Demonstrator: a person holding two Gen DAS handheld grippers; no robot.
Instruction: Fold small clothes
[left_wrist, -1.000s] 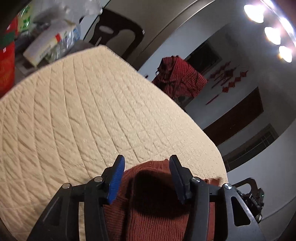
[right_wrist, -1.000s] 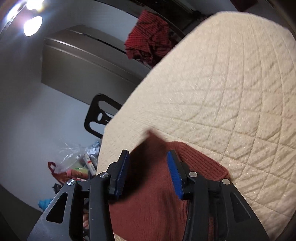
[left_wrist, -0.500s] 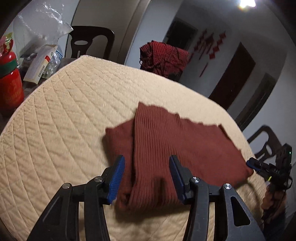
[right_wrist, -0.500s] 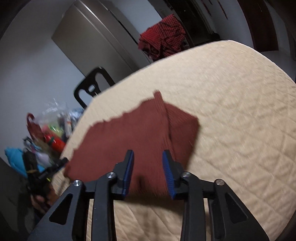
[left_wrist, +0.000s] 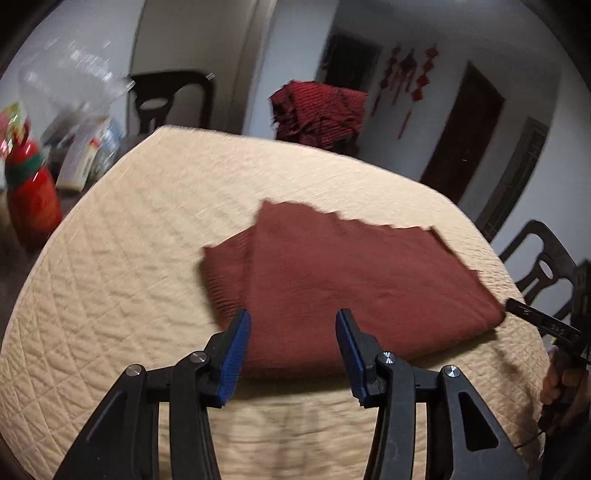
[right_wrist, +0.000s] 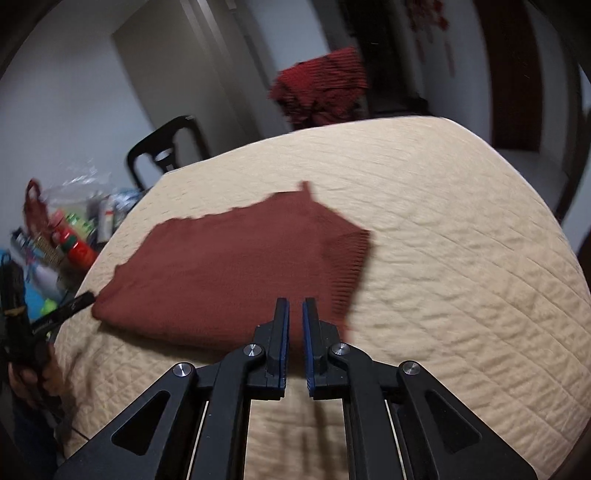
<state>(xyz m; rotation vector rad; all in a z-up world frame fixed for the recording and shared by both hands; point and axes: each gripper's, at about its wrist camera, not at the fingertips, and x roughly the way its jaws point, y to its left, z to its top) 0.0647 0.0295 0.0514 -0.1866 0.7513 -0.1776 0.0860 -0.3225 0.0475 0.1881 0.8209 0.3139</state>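
Note:
A rust-red knitted garment (left_wrist: 332, 280) lies folded flat on the cream quilted table (left_wrist: 129, 258). In the left wrist view my left gripper (left_wrist: 291, 325) is open and empty, held just above the garment's near edge. In the right wrist view the same garment (right_wrist: 236, 266) lies ahead of my right gripper (right_wrist: 294, 310), whose blue pads stand almost together with only a narrow slit, holding nothing, over the near edge. The right gripper's tip also shows at the garment's right corner in the left wrist view (left_wrist: 524, 312).
A red plaid cloth (left_wrist: 317, 110) hangs over a chair beyond the table. Dark chairs (left_wrist: 543, 258) stand at the right and far left (left_wrist: 170, 99). A red bottle (left_wrist: 33, 195) and bags of clutter (right_wrist: 66, 236) sit off the table's left edge.
Both grippers have let go of the garment and drawn back from it; it now lies folded on the table. The right jaws have closed to a narrow slit.

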